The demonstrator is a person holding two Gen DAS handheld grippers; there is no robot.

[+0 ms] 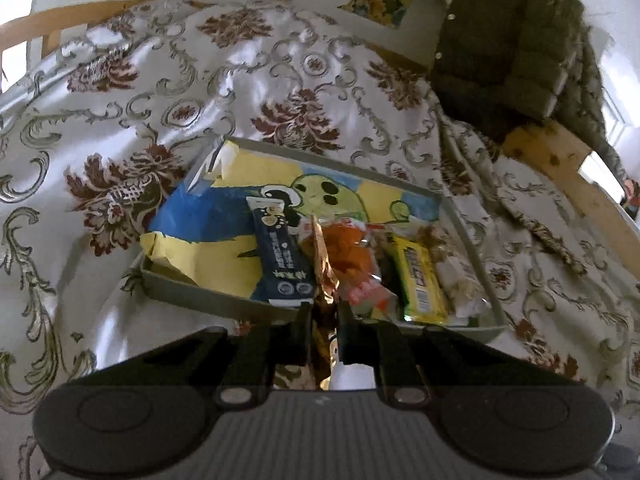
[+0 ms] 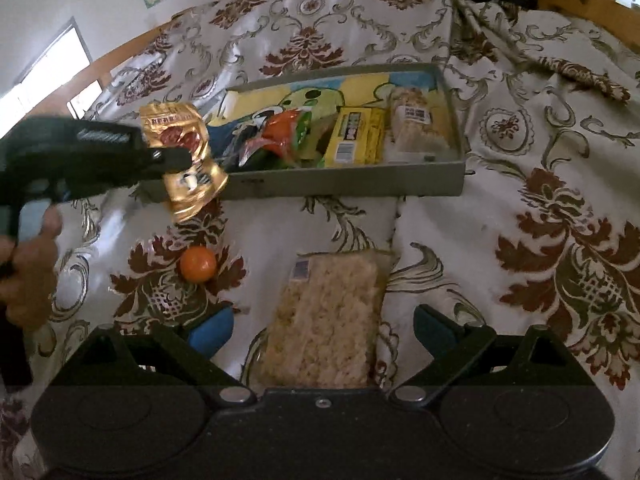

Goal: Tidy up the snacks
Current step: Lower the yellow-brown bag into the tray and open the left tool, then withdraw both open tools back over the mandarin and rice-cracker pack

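The left claw (image 2: 182,158) is clamped tight on a gold foil snack pouch (image 2: 188,160), holding it in the air just outside the near left corner of the grey tray (image 2: 344,186), which sits on the flower-patterned bedspread (image 2: 560,240). The pouch looks light and crinkly, its foil already creased where the pads bite across its middle, so it probably slips little but swings and folds easily; a pinch on the flat sealed edge would likely spare whatever is inside. The right claw (image 2: 322,326) stands wide open with nothing between its blue pads (image 2: 212,334), hanging low over a clear-wrapped puffed rice cake (image 2: 328,320) that lies flat on the bedspread. That cake looks stiff but crumbly, and its wrapper slick, so I judge a gentle squeeze across the 2 long sides best. A small orange ball (image 2: 197,264), perhaps a fruit, lies to its left and would roll if nudged. The right wrist view alone shows the pouch's printed face, the rice cake, the ball and a hand (image 2: 28,264) on the left handle. The left wrist view shows the pouch only edge-on, but it gives the tray's contents better: a dark blue bar (image 1: 280,256), an orange packet (image 1: 352,256), a yellow bar (image 1: 420,276), plus an olive padded jacket (image 1: 512,44) beyond.
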